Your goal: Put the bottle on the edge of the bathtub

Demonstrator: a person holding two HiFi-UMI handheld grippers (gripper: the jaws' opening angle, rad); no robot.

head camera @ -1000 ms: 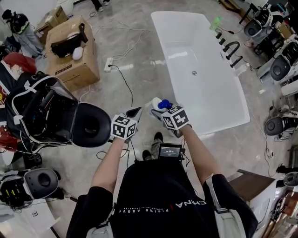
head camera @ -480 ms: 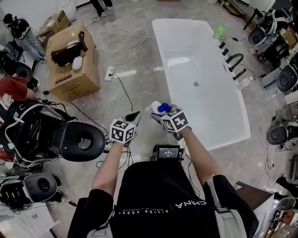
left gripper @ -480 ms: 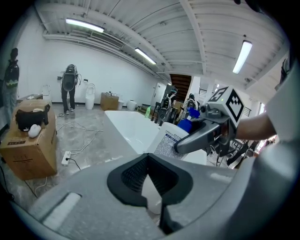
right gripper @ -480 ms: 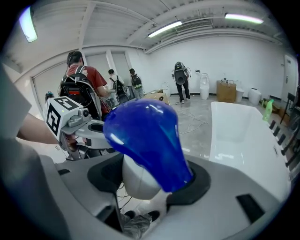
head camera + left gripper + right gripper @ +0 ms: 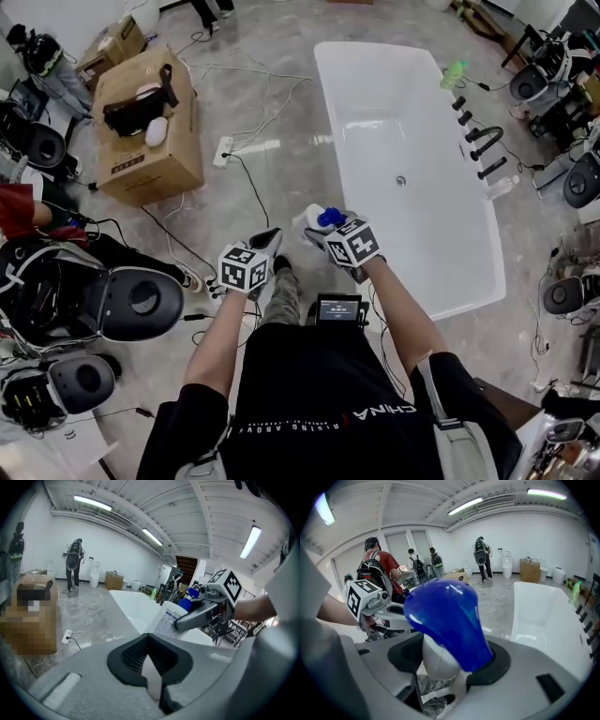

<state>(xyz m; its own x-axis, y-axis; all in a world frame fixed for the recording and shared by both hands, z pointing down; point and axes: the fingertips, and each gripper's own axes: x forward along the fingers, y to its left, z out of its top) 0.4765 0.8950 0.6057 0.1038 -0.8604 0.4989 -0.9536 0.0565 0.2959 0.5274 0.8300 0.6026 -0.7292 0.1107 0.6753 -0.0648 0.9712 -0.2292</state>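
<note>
Change: Within the last second the white freestanding bathtub (image 5: 375, 112) had slid lower in the head view, and a trousered leg (image 5: 283, 292) had come forward beneath the grippers. The person was judged to be walking towards the bathtub.
Meaning for the task: The carry was under way; setting down had not begun.
Right gripper (image 5: 317, 231): Its jaws were clamped on the white plastic bottle with a bulbous blue cap (image 5: 321, 219), gripping it just below the cap.
Bottle's place: In the air over grey floor, just short of the bathtub's near long edge.
Left gripper (image 5: 271, 236): Jaws together, nothing between them; it was farther from the bathtub than the right gripper.
Far long edge of the bathtub: Black tap fittings (image 5: 478, 141) and a green bottle (image 5: 454, 73) stood along it.
Writing: "CHINA" showed inverted on the person's black shirt (image 5: 319, 403), with a smaller line beginning "RISING ABOVE". The print on the bottle's label and on the brown cardboard box (image 5: 150, 122) was too small to read.
</note>
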